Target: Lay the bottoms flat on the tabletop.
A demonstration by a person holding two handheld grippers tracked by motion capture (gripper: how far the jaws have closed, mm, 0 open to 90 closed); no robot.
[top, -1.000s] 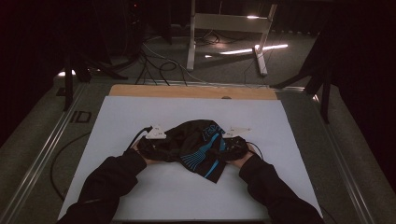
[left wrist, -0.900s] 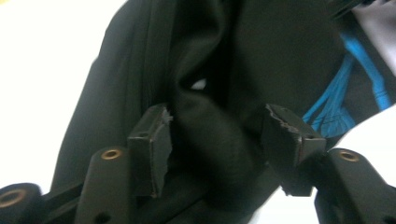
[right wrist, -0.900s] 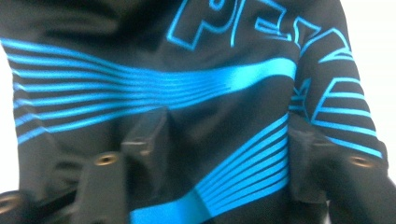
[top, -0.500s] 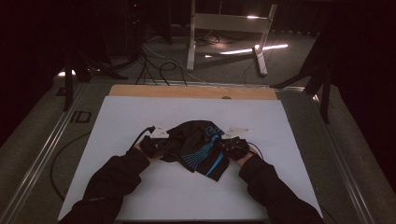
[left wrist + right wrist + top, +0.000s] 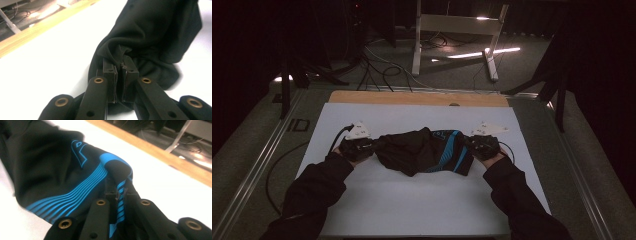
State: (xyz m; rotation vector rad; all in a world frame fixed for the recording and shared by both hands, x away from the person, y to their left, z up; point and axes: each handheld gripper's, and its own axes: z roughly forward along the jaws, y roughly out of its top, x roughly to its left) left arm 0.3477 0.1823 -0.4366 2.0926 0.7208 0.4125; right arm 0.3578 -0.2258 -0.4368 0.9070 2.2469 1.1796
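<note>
The white table carries a black garment with blue stripes, stretched between the 2 grippers near its middle. The left gripper has its jaws clamped on a fold of plain black cloth at the garment's left end. The right gripper pinches the blue-striped edge at its right end.

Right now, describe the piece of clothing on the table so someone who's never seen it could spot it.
On the white table, look between the person's two hands. There hangs a black garment, stretched between the left tongs and the right tongs. Bright blue stripes and a blue outline logo mark its right end.
</note>
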